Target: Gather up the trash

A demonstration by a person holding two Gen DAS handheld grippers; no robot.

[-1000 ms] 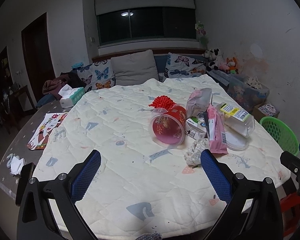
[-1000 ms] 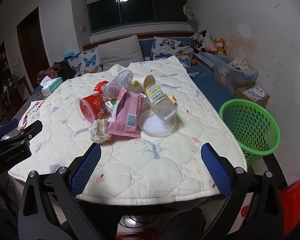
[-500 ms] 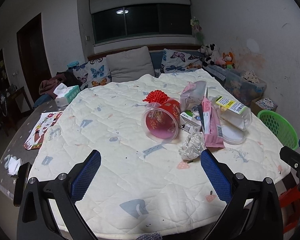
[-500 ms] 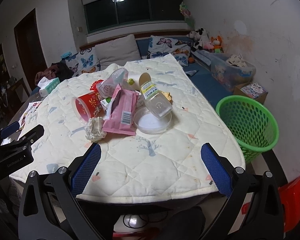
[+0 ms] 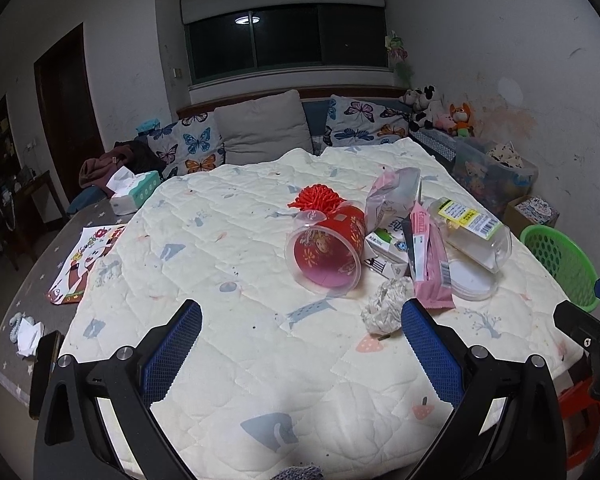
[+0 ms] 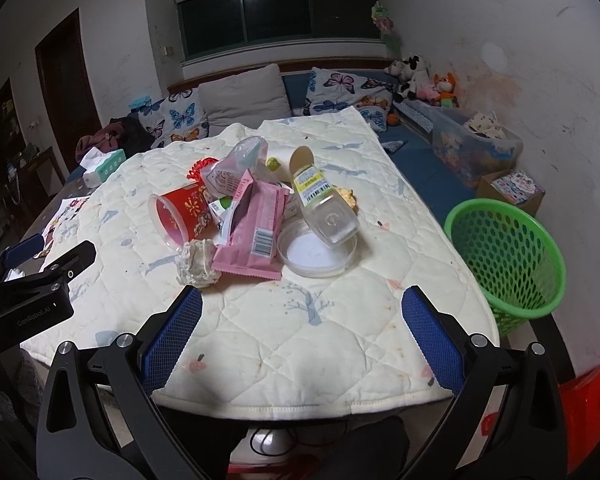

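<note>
The left gripper [image 5: 301, 352] is a black plastic frame with two angled arms, each tipped by blue fingers [image 5: 171, 352] with a fine gridded texture. Silver screw heads sit at the arm joints. The right gripper [image 6: 301, 344] is built alike: black arms, blue textured fingers [image 6: 432, 340], silver screws. Its view shows the left unit's black body bearing faint grey "GenRobot.AI" lettering.
</note>
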